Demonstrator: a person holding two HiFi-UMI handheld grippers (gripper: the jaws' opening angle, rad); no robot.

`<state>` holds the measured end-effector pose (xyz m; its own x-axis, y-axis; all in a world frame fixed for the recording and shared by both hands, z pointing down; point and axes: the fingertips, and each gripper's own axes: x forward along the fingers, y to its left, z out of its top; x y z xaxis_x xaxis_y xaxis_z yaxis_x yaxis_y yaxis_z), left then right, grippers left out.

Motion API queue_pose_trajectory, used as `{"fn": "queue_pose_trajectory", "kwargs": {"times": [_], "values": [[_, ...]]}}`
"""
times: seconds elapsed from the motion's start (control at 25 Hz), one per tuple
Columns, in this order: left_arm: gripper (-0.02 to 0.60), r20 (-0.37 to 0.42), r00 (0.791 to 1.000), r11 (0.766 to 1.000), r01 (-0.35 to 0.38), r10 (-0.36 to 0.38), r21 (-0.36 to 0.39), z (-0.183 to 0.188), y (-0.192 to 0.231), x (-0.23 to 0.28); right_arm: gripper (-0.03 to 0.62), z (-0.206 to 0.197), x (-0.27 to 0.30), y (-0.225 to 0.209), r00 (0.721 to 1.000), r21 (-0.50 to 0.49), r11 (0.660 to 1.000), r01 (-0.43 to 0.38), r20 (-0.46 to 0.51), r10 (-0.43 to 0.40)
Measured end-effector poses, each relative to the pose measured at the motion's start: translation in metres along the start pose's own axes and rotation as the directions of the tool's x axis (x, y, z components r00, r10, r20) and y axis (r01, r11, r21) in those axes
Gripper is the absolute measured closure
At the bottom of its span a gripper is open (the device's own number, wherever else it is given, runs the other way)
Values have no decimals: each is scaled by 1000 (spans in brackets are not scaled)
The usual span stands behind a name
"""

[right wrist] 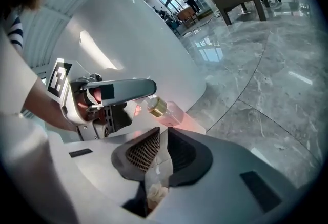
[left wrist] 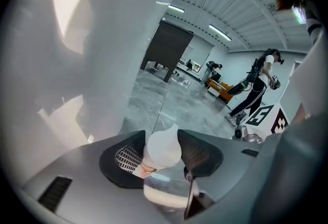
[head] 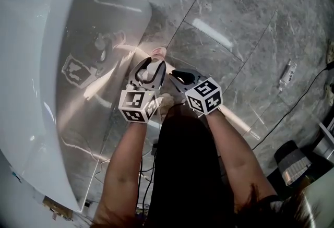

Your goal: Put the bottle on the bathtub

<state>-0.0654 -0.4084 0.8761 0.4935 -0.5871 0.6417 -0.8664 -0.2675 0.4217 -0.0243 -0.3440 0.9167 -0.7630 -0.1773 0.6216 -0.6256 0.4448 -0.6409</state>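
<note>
1. Left tool point(left wrist: 162, 138) is clamped on the clear pinkish plastic bottle with a white cap and gold collar point(left wrist: 163, 152), jaws wide, pads on either side of the cap.
2. Bottle is in the air just beside the outer wall of the glossy white bathtub point(head: 31, 65), over the grey marble floor point(head: 235, 13), not on the tub.
3. Right tool point(right wrist: 161, 138) has its jaws nearly together, pinching a pale crumpled wad point(right wrist: 154, 192).
4. The tools sit side by side, right one close beside the left.
</note>
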Motion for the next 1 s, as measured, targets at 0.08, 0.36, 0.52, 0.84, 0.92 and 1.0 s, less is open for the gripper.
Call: {"fn": "queue_pose_trajectory", "kwargs": {"times": [0.08, 0.36, 0.52, 0.84, 0.92, 1.0], "values": [[388, -18, 999, 999, -40, 41, 17, -3, 2, 0, 531, 2, -3, 3, 1000, 6, 1000, 7, 3, -7], [345, -50, 986, 983, -155, 160, 98, 5, 5, -10, 531, 12, -20, 19, 999, 31, 999, 30, 22, -30], [345, -63, 978, 975, -194, 201, 108, 14, 4, -23, 531, 19, -35, 28, 998, 52, 997, 52, 34, -54], [345, -76, 977, 972, -187, 199, 146, 41, -18, -52, 531, 34, -73, 53, 996, 76, 994, 76, 35, -78], [345, -74, 979, 974, -177, 189, 143, 52, -28, -62, 531, 41, -85, 62, 995, 75, 994, 83, 40, -86], [347, -73, 983, 976, -159, 171, 148, 63, -40, -71, 531, 51, -98, 70, 994, 73, 993, 91, 55, -95]]}}
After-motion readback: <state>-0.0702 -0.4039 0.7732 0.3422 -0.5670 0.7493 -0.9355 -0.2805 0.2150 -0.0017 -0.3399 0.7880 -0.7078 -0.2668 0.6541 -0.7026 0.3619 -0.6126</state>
